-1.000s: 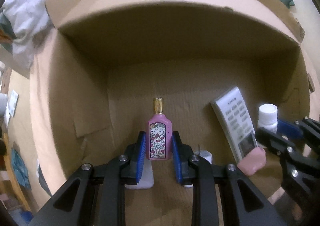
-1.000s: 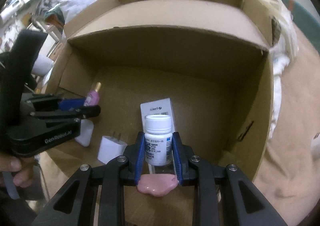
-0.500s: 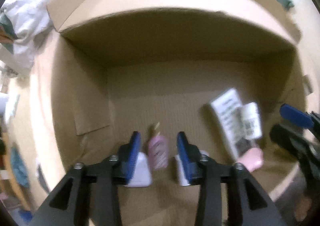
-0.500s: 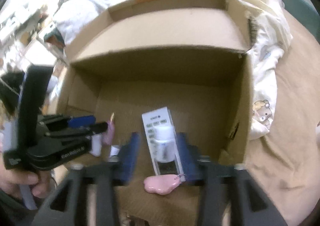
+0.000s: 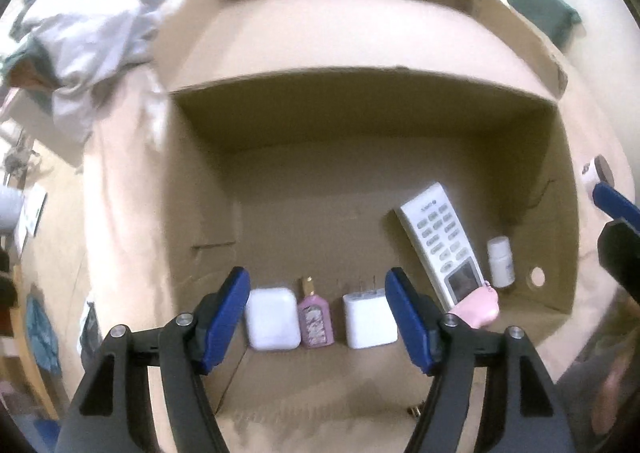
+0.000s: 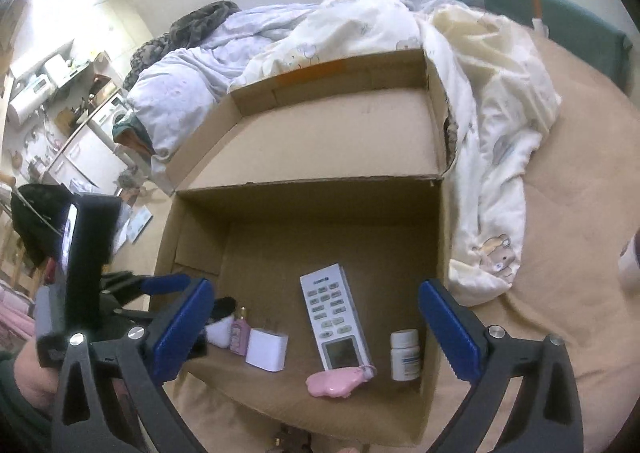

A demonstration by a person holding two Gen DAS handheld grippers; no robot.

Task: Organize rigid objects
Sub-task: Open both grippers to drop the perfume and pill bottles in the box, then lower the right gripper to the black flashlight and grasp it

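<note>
Letting go w/ both hands at once: a sec ago my left gripper (image 5: 316,319) was clamped on the pink perfume bottle (image 5: 315,319) and my right gripper (image 6: 316,327) on the white pill bottle (image 6: 405,355). Now both sets of jaws are opening and neither has hold of anything.

In the left wrist view, the perfume bottle stands upright at lower centre, on the floor of the cardboard box (image 5: 360,101), between the white case (image 5: 273,319) and the white charger (image 5: 370,319). All three sit in a row in the gap between my blue pads (image 5: 224,319), clear of them. The pads look well above the row, not down around it.

In the right wrist view, the pill bottle stands upright at lower right, near the box's right wall. It's just right of the remote (image 6: 334,323), w/ the pink keychain (image 6: 334,379) at the remote's near end. My right jaws are about as wide as they go, pads apart from the bottle.

Both views also take in much more of the box and the bedding (image 6: 400,29) beyond it than before, so I'm pulling back.

Meaning: both placements look done, five items lined along the near edge, nothing tipped. Next I'd guess more stuff outside the box, but I can't see any from here.
</note>
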